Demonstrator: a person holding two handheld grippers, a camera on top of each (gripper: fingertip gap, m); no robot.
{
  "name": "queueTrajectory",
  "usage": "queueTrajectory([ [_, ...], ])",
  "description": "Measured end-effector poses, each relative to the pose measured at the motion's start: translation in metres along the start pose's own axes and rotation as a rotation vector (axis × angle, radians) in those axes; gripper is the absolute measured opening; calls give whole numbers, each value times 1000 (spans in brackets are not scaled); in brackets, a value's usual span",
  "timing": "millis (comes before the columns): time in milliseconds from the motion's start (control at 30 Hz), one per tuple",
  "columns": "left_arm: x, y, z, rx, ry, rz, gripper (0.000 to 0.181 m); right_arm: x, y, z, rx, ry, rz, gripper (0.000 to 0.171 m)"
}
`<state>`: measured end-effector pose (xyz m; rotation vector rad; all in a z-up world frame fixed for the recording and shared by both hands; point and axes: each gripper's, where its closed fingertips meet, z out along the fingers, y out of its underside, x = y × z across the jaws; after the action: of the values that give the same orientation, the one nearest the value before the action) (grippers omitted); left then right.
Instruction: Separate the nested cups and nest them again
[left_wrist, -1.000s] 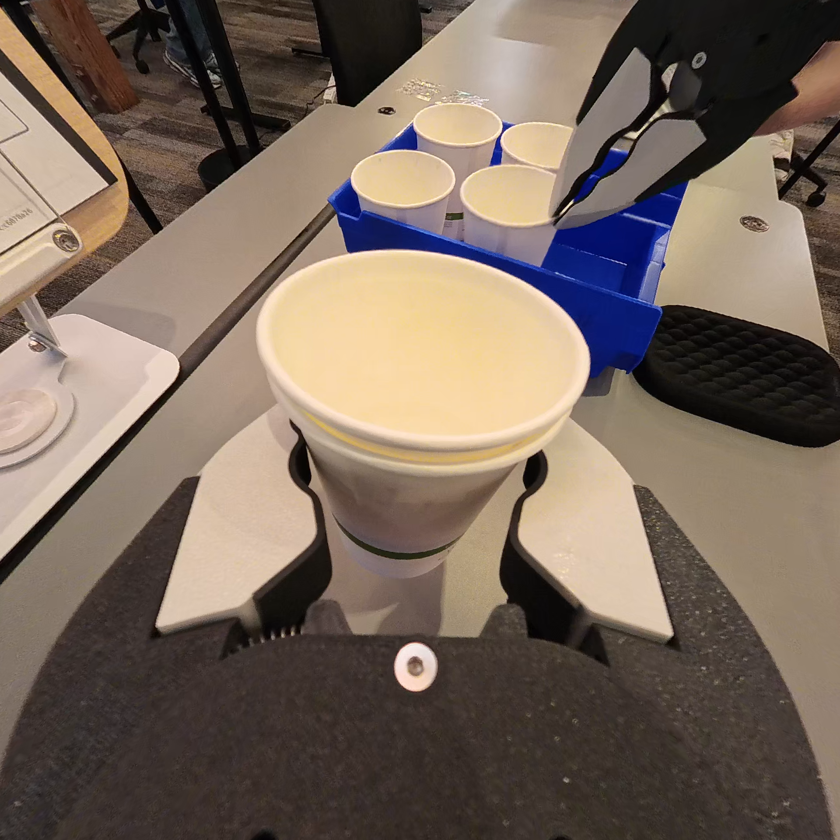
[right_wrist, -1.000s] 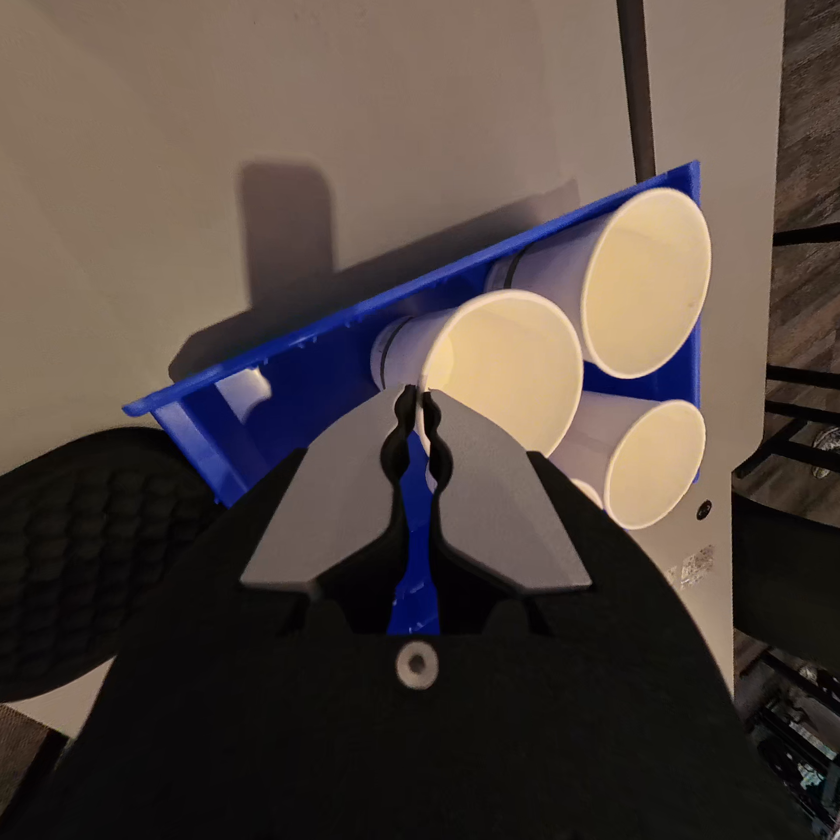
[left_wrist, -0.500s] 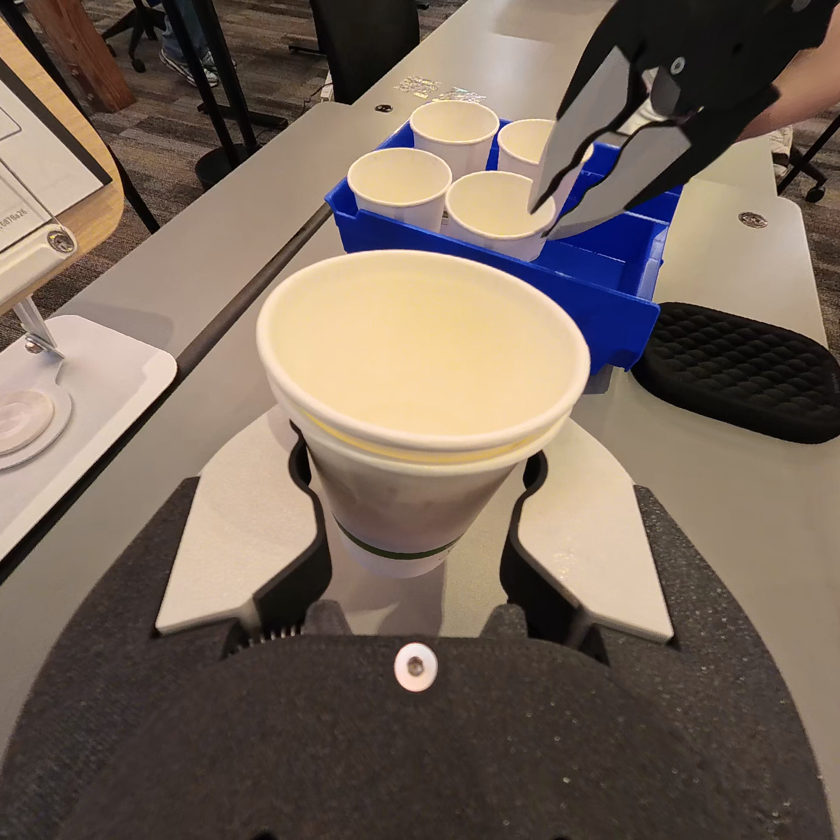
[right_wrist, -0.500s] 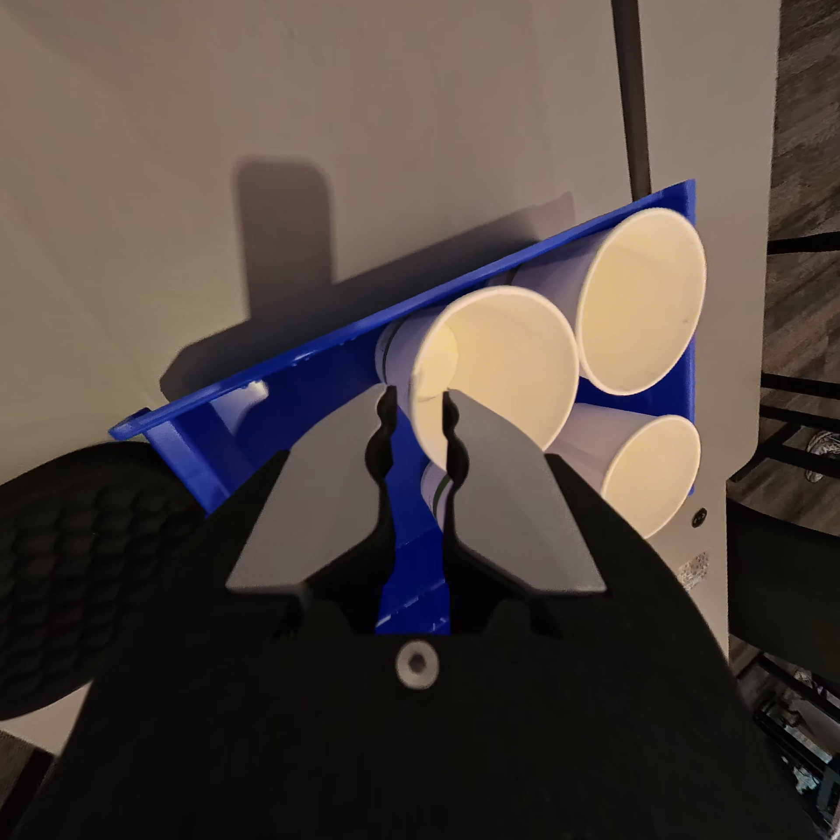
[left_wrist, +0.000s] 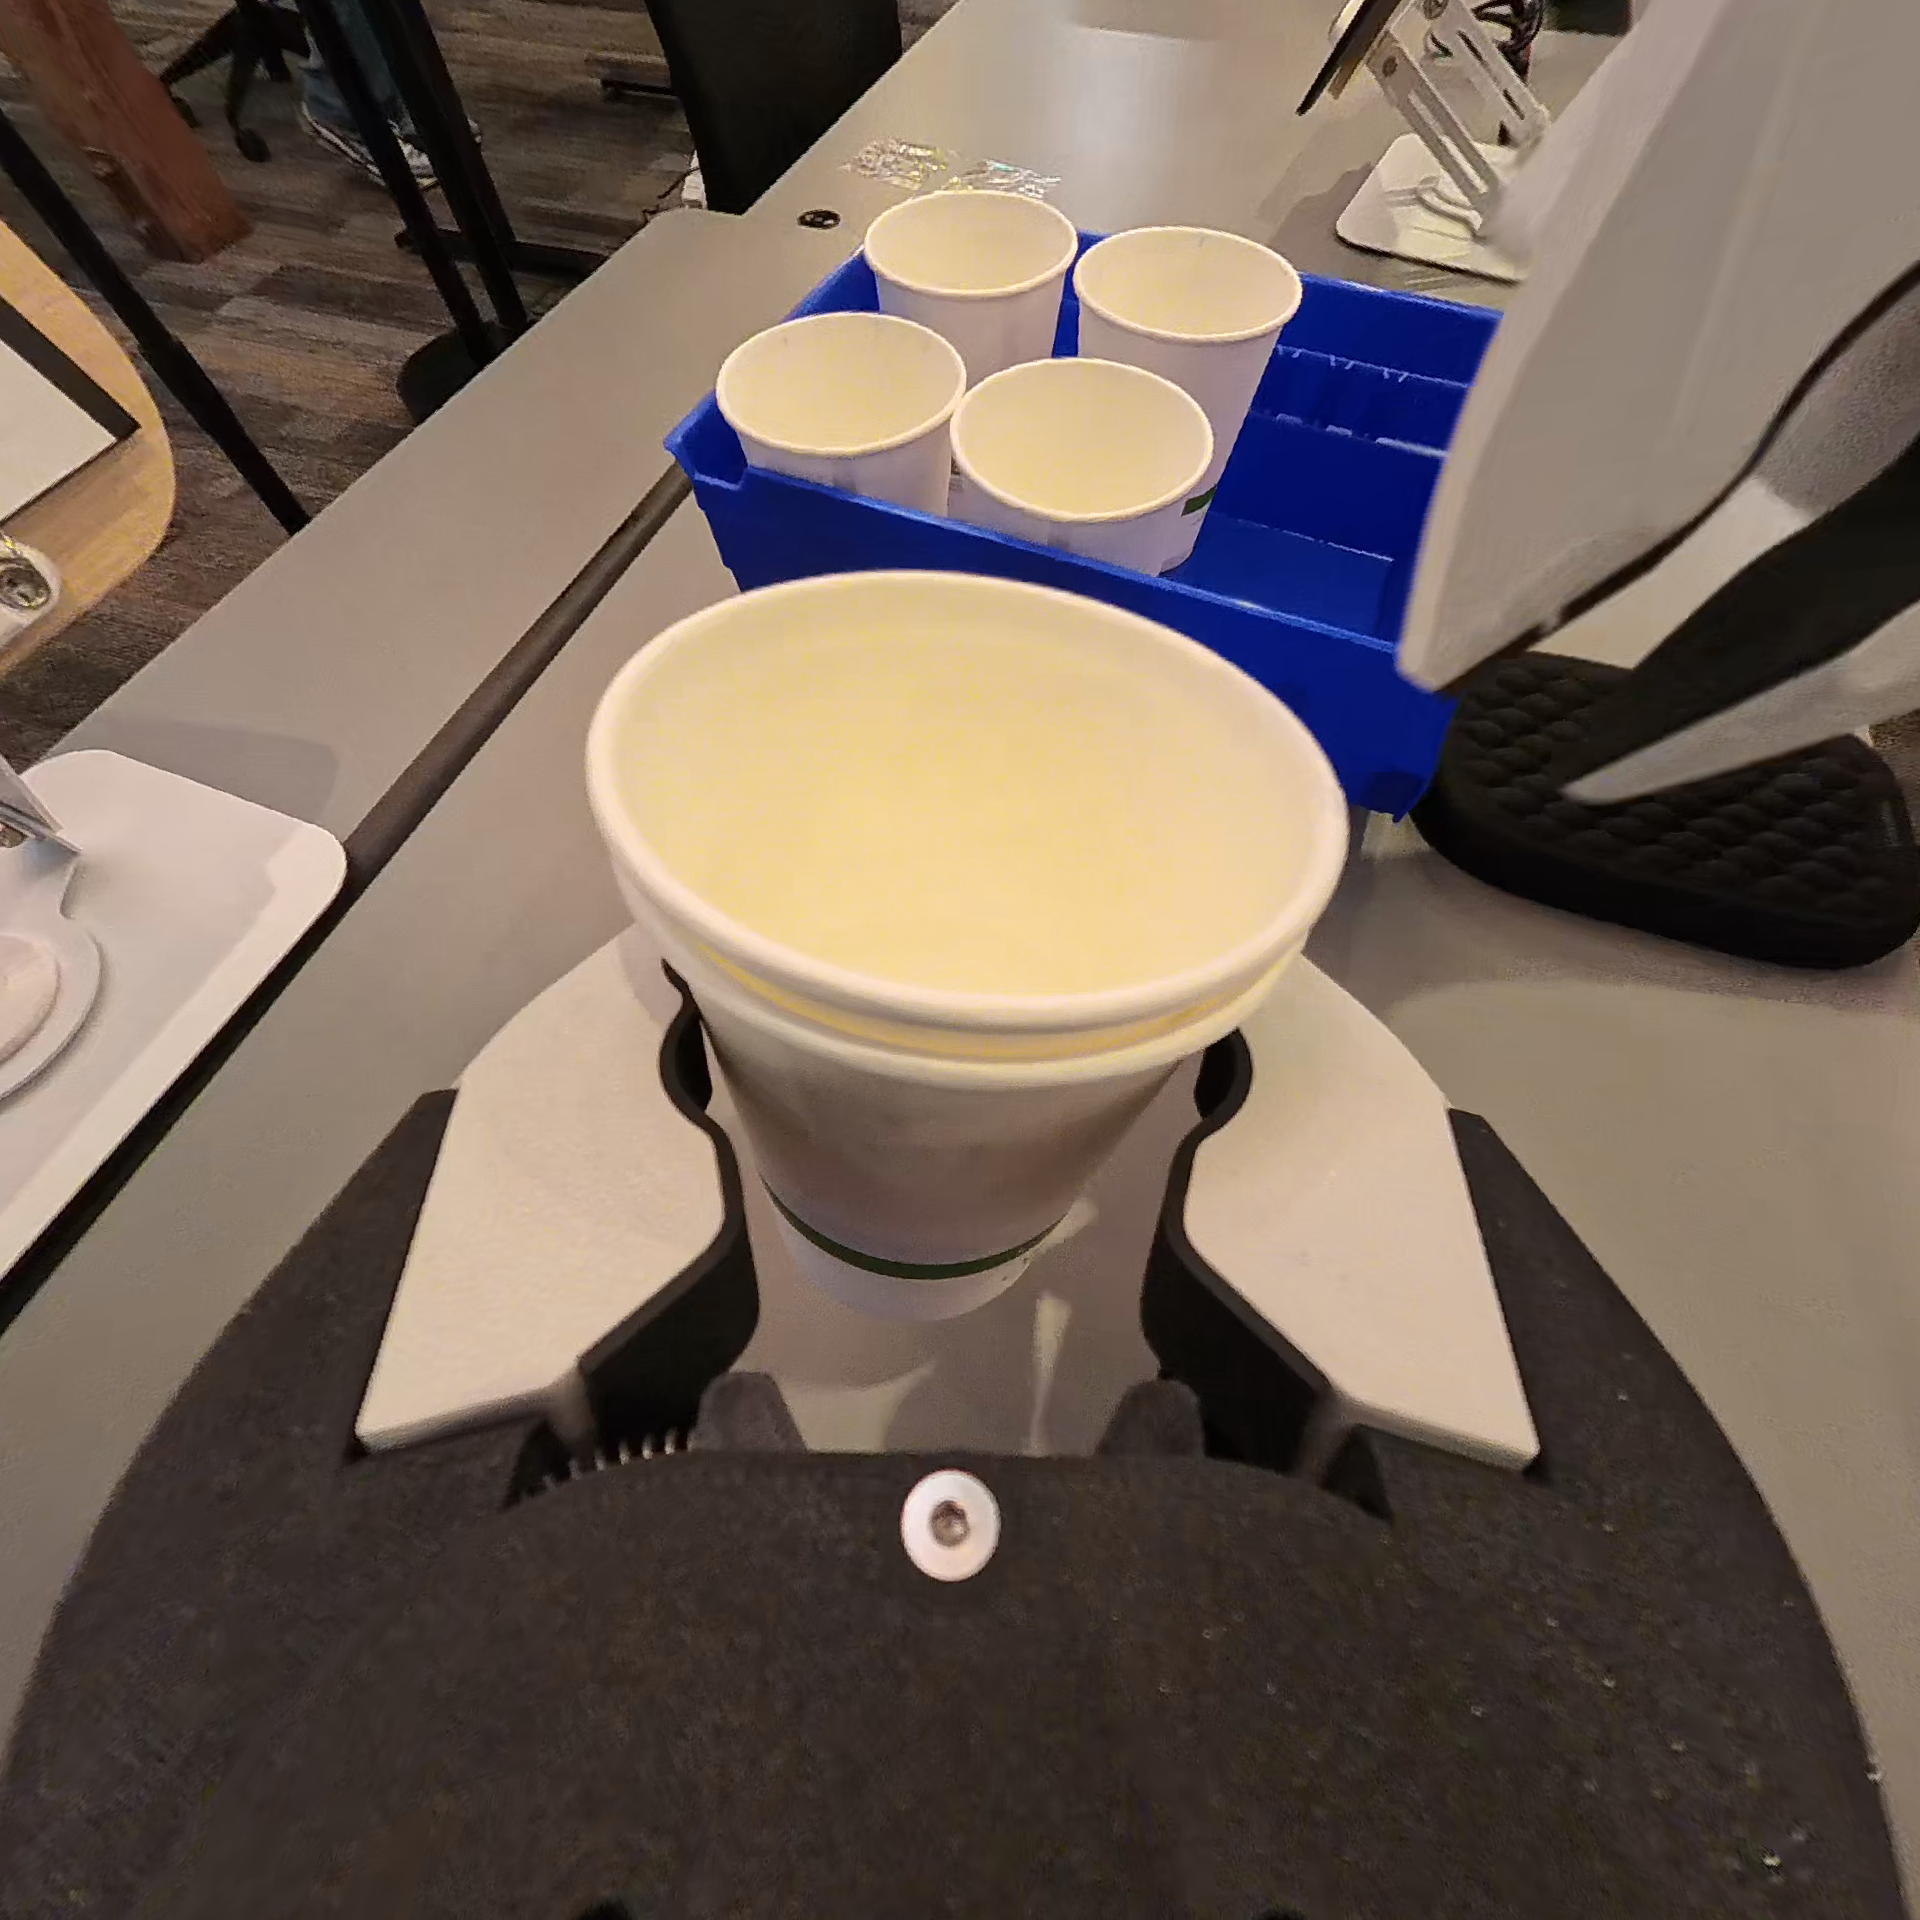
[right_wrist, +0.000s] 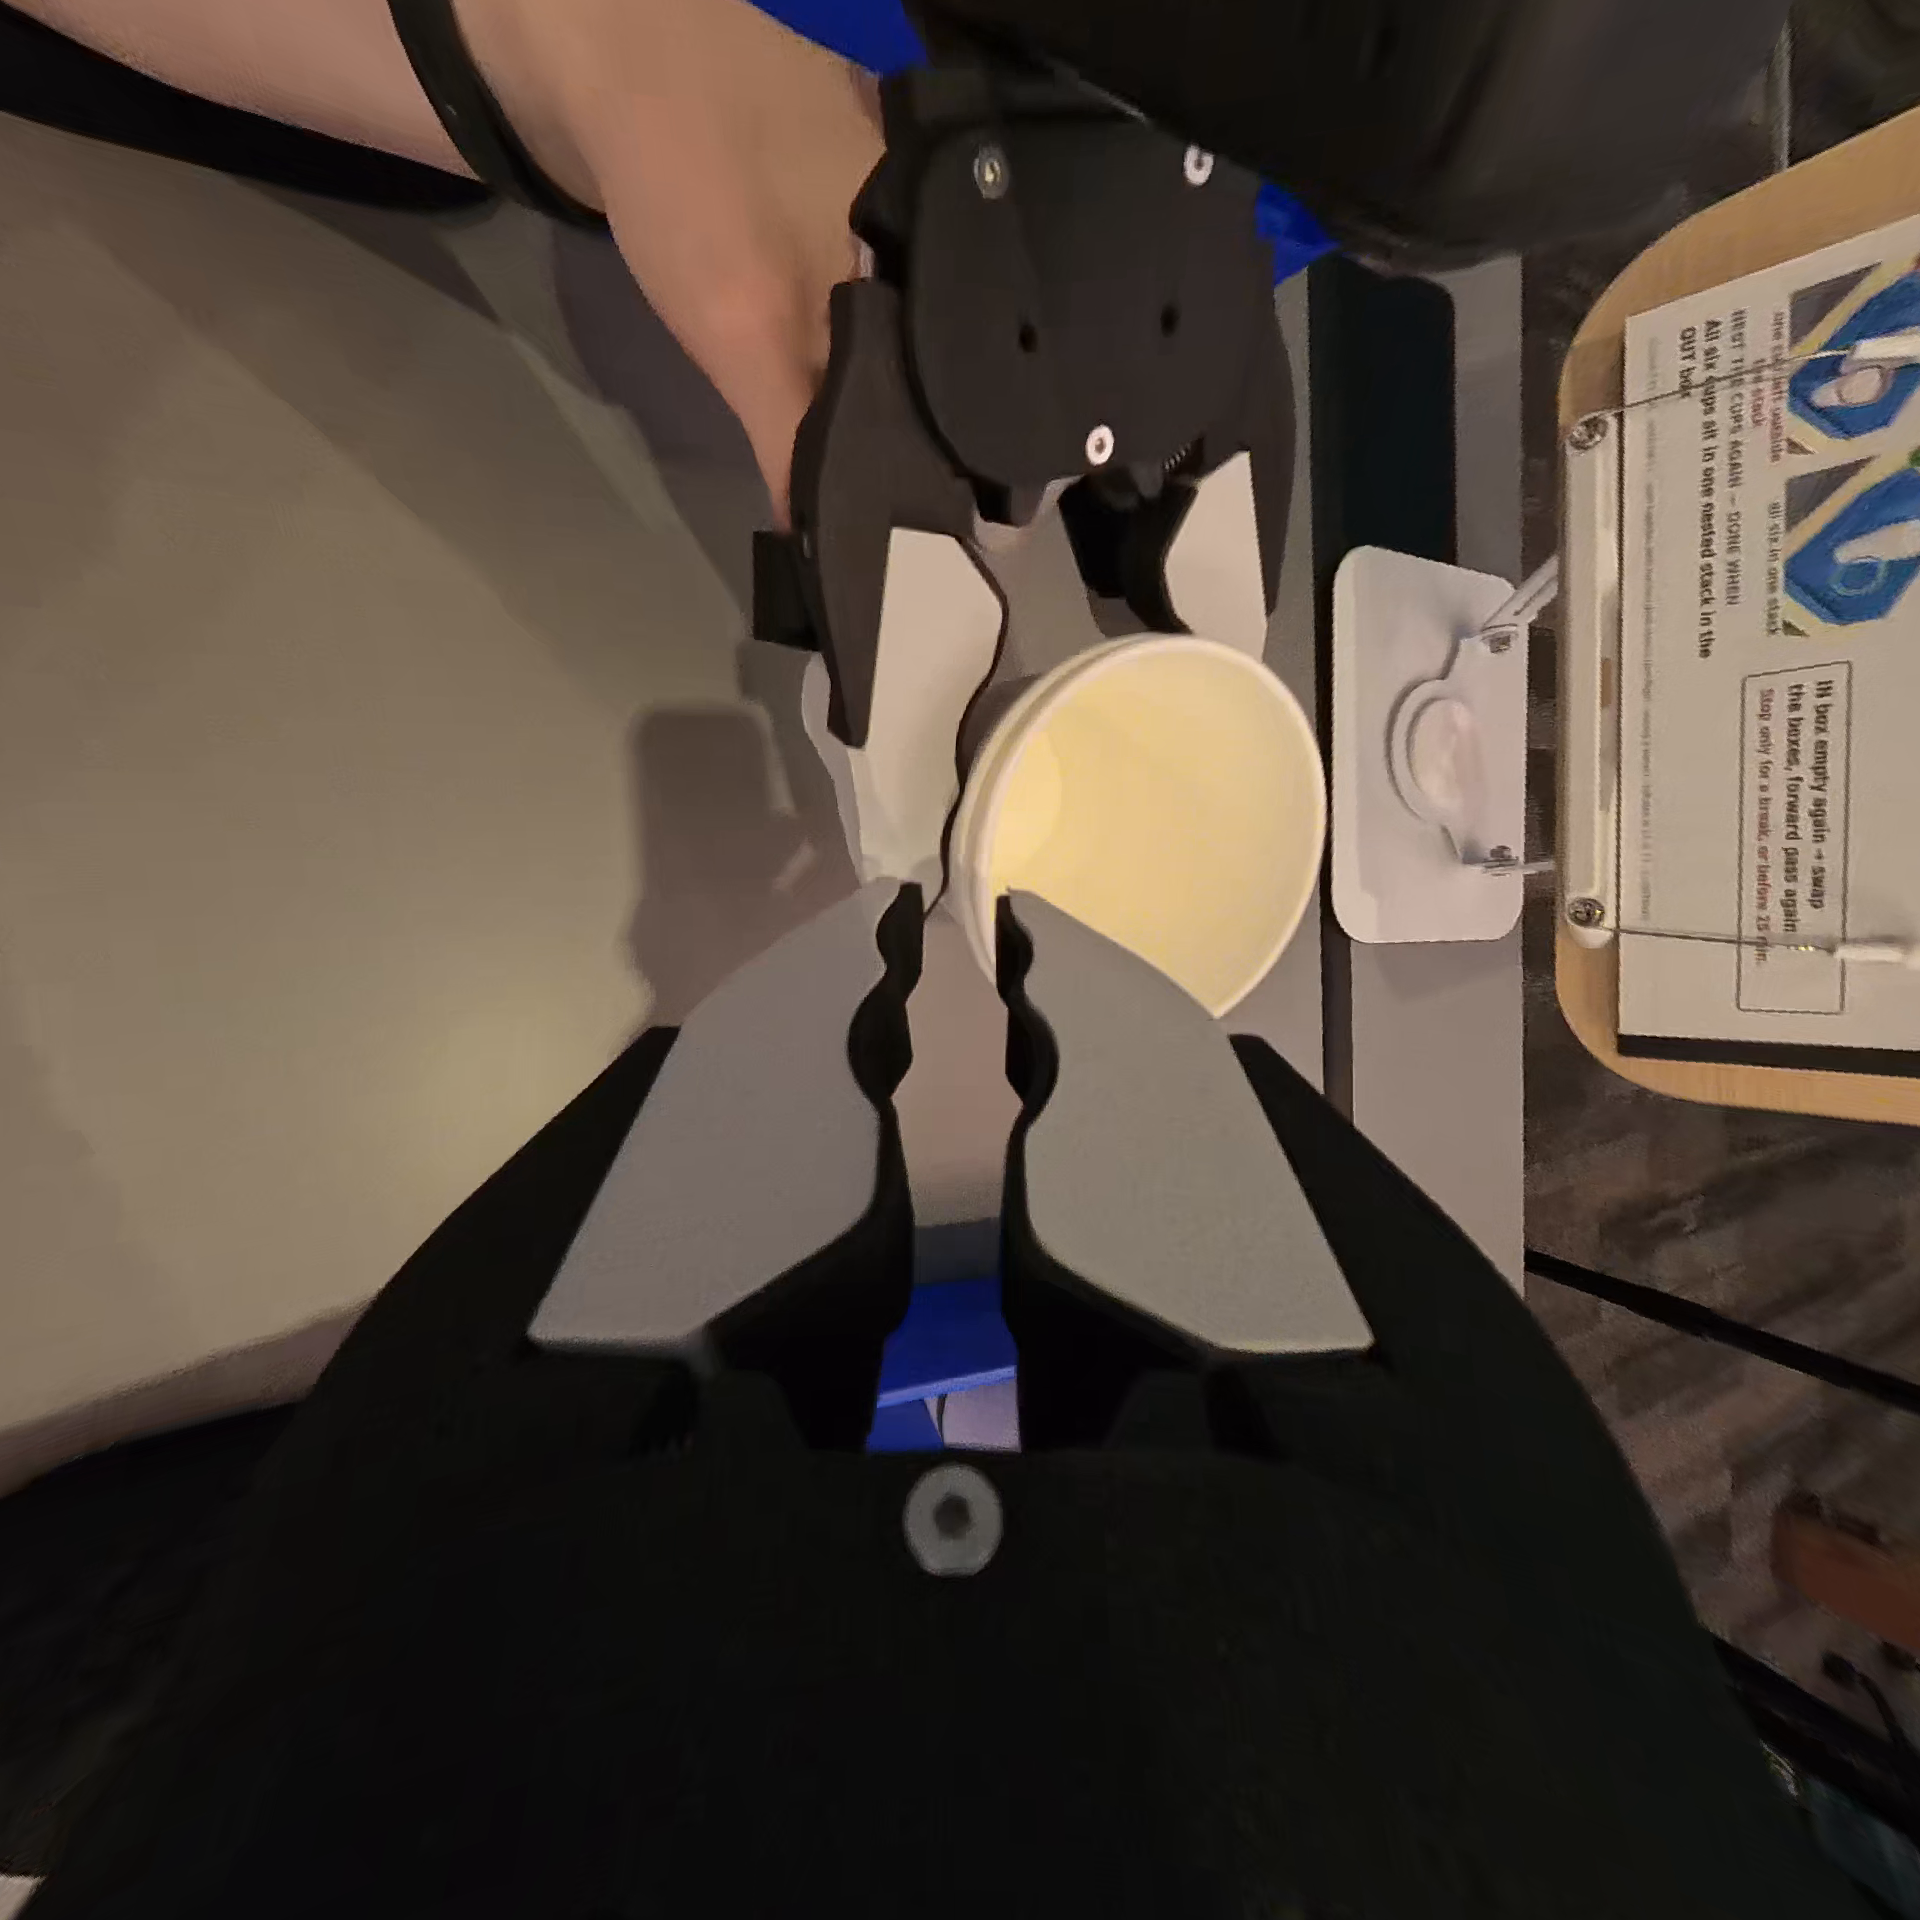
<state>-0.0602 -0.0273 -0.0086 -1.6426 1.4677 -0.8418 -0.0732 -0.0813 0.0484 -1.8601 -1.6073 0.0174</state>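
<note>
Left wrist view. Left claw (left_wrist: 961, 1049) is closed part-way around the nested cups (left_wrist: 961, 831), one finger on each side of the wall below the rims, at frame centre. At least two rims are stacked, so this stack is not yet fully split. Gripping low leaves the top rim free, presumably so the other claw can take it. The stack base hangs above the desk (left_wrist: 1621, 1143), not resting on it. At upper centre, the blue bin (left_wrist: 1288, 623) holds four single cups (left_wrist: 1081, 457), upright, mouths up, packed in the bin's left end; likely already separated and parked there. Right claw (left_wrist: 1538, 717) enters from the upper right, large and blurred. A black pad (left_wrist: 1683, 873) lies on the desk right of the bin.

Right wrist view. Right claw (right_wrist: 956, 904) is parted by a narrow gap and holds nothing. Its tips straddle the near edge of the nested cups (right_wrist: 1143, 810); contact cannot be confirmed. Judgement: it is lined up to pinch the inner cup's rim and pull. The left claw (right_wrist: 1070, 634) holds the stack from the far side, at upper centre. An instruction card (right_wrist: 1756, 665) sits on a stand at right.
</note>
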Motion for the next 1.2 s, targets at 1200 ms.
queueTrajectory([
  [1200,-9,7,-1,-32,-29,16,93,-8,183,-159,-264,284,435,3],
])
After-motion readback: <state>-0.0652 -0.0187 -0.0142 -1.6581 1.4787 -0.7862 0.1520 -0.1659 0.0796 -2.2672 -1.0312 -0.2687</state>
